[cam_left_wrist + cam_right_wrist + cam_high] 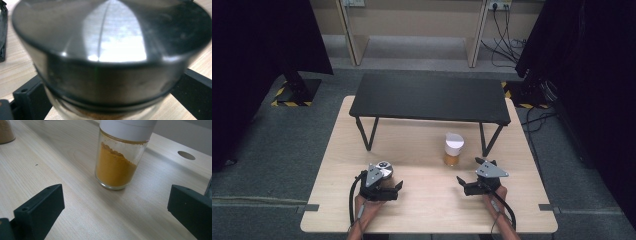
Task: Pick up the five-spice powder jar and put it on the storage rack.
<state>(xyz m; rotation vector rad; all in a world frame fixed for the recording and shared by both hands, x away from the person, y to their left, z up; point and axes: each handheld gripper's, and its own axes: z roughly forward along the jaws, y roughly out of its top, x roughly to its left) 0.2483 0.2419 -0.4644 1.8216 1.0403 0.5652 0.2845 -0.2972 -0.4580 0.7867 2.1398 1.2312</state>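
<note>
A glass jar [385, 168] with a shiny metal lid [110, 37] and brown powder stands on the wooden table [432, 205] at front left. My left gripper [384, 178] is open around it, one black jaw on each side of the jar [105, 85]. I cannot see the pads pressing on it. A second glass jar [453, 149], with a white lid and orange powder, stands right of centre. My right gripper [469, 171] is open just in front of this jar [117, 167], and only bare table lies between its fingers [40, 207].
A low black riser shelf [429, 97] on thin legs spans the far half of the table. The table has a round hole [186, 155] beyond the orange jar. The brown jar's base [5, 131] is at the right gripper view's top left.
</note>
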